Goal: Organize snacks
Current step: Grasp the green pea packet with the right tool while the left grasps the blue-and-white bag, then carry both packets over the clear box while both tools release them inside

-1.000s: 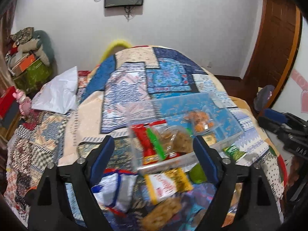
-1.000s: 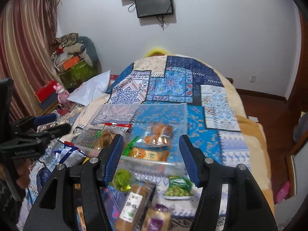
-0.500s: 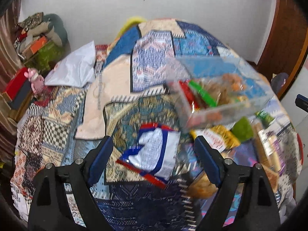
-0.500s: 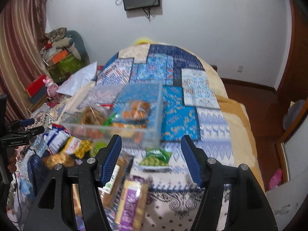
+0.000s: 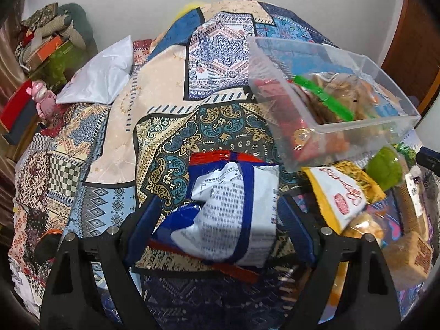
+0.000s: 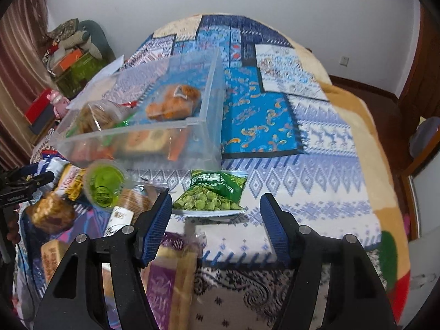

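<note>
A clear plastic bin [image 5: 354, 129] [image 6: 209, 115] with several snack packs in it stands on the patterned bedspread. My left gripper [image 5: 220, 220] is open, its fingers on either side of a white-and-blue snack bag [image 5: 233, 211] that lies on the bed. My right gripper [image 6: 217, 214] is open just in front of a green pea packet [image 6: 214, 192]. Loose snacks lie near the bin: a yellow-and-white packet [image 5: 341, 192], a green jelly cup [image 6: 104, 184] [image 5: 385, 167], a brown cake pack [image 6: 51, 214] and a purple packet [image 6: 162, 283].
A white pillow [image 5: 101, 74] lies at the bed's left side. Boxes and a pink toy [image 5: 44, 99] stand beyond the left edge. A wooden chair [image 6: 426, 143] stands right of the bed. The left gripper shows at the left edge of the right wrist view [image 6: 24, 181].
My left gripper has swung left and come down around the white-and-blue bag. My right gripper has moved right and down toward the green pea packet. Both stay open.
</note>
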Demonstrator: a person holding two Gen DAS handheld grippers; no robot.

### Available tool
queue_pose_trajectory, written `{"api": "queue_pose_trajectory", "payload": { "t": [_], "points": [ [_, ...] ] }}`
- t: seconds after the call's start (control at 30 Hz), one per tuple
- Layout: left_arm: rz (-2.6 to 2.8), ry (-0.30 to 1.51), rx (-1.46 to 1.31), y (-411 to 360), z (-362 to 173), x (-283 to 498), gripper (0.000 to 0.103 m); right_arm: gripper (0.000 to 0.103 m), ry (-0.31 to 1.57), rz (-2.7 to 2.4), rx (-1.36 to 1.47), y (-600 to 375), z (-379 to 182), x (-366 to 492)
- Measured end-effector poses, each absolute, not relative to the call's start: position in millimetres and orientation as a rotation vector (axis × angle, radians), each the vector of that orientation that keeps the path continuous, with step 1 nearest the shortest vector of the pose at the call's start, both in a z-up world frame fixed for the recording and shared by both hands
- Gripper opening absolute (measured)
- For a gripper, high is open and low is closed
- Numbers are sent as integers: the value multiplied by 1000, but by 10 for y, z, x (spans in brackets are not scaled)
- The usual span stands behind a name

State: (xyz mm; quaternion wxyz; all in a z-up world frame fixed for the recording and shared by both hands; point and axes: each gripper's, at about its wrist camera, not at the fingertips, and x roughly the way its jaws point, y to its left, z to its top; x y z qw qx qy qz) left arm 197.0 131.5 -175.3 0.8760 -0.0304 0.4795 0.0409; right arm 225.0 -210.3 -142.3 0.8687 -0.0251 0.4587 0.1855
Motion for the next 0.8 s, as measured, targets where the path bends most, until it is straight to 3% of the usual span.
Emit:
{"api": "queue_pose_trajectory", "payload": {
  "t": [0.47,0.6,0.7,0.8],
  "points": [
    [63,1044,-183,1414,-2041,2183,90,63,1011,404,-72,-1919,-1674,2422],
    [70,1030,-169,1398,-2019,2132,82,57,995,399,-101,-1922,-1671,2398],
    [65,1015,-159,1371,-1946,2060,65,57,993,402,-72,-1977,-1657,2385],
    [63,1008,-162,1369,-1876,1986,65,56,990,402,-60,-2018,-1634,2330]
  ]
}}
